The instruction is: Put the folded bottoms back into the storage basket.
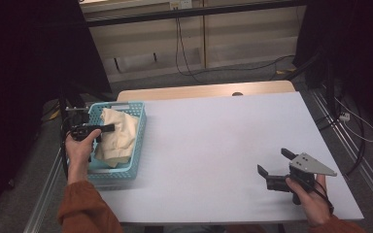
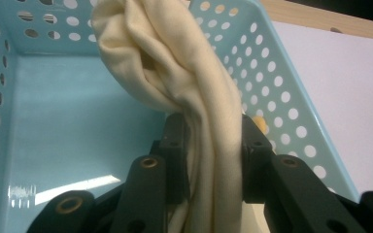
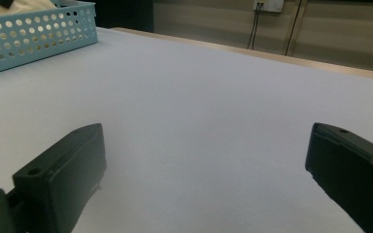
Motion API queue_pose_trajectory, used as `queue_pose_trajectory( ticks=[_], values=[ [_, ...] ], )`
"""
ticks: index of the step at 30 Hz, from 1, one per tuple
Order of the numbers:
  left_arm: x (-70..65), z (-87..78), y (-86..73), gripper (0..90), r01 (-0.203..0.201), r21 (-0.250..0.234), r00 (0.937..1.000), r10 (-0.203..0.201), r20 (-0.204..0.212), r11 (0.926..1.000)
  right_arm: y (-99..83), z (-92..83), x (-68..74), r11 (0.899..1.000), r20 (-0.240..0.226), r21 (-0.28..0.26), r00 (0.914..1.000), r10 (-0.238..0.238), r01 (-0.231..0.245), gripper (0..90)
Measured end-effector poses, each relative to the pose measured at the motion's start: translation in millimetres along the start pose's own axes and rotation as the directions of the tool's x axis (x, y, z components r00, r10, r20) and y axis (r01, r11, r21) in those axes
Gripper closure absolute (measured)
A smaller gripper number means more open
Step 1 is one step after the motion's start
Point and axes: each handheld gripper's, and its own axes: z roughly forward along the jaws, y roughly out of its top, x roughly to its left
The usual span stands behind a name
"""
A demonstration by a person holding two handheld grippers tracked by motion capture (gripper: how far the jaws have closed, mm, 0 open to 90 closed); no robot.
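A cream cloth [image 1: 119, 136] lies bunched in a light blue perforated basket [image 1: 141, 141] at the table's left edge. My left gripper [image 1: 108, 128] reaches into the basket from the left and is shut on a fold of the cloth. In the left gripper view the cloth [image 2: 175, 73] runs up between the two black jaws of the left gripper [image 2: 212, 160], which press on it from both sides above the basket's floor. My right gripper [image 1: 272, 160] rests low over the white table near the front right, open, with nothing between its jaws [image 3: 204, 160].
The white table top [image 1: 213, 131] stretches between basket and right gripper. The basket's wall [image 3: 34, 34] stands far off to the left in the right gripper view. Cables and dark stands line the floor beyond the table's far and right edges.
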Motion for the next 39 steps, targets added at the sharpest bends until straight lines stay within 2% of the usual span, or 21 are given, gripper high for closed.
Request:
queue_pose_trajectory(
  ticks=[5, 14, 21, 24, 29, 31, 39],
  values=[
    [1.0, 1.8, -1.0, 69.3, 0.003, -0.010, 0.9998, -0.003, -0.018, 0.9999, 0.0, -0.1, -0.1, 1.000, 0.000, 0.000, 1.0000, 0.001, -0.001, 1.0],
    [6.2, 4.8, -3.0, 68.0, -0.020, 0.001, 0.9988, 0.020, -0.045, 0.9998, 0.1, -0.1, 0.0, 1.000, 0.001, 0.000, 1.0000, -0.002, 0.002, 1.1],
    [10.6, 7.6, -5.6, 67.4, -0.005, -0.006, 0.9982, 0.005, -0.060, 1.0000, 0.1, 0.0, 0.0, 1.000, 0.001, 0.000, 1.0000, -0.002, 0.002, 1.1],
    [10.3, 8.6, -5.7, 67.0, -0.024, 0.009, 0.9966, 0.024, -0.078, 0.9997, 0.1, -0.2, -0.1, 1.000, 0.000, 0.000, 1.0000, -0.002, 0.002, 1.1],
    [10.7, 11.2, -6.4, 66.2, -0.021, 0.007, 0.9946, 0.021, -0.101, 0.9998, 0.1, -0.2, 0.1, 1.000, 0.000, 0.000, 1.0000, -0.001, 0.001, 1.1],
    [12.5, 11.4, -6.6, 66.0, -0.028, 0.021, 0.9940, 0.030, -0.106, 0.9994, 0.0, -0.1, 0.0, 1.000, 0.000, 0.000, 1.0000, -0.001, 0.001, 1.1],
    [15.9, 13.2, -9.0, 65.5, -0.020, 0.031, 0.9935, 0.024, -0.112, 0.9993, -0.2, 0.2, -0.1, 1.000, 0.001, 0.002, 1.0000, -0.003, 0.003, 1.1]
  ],
)
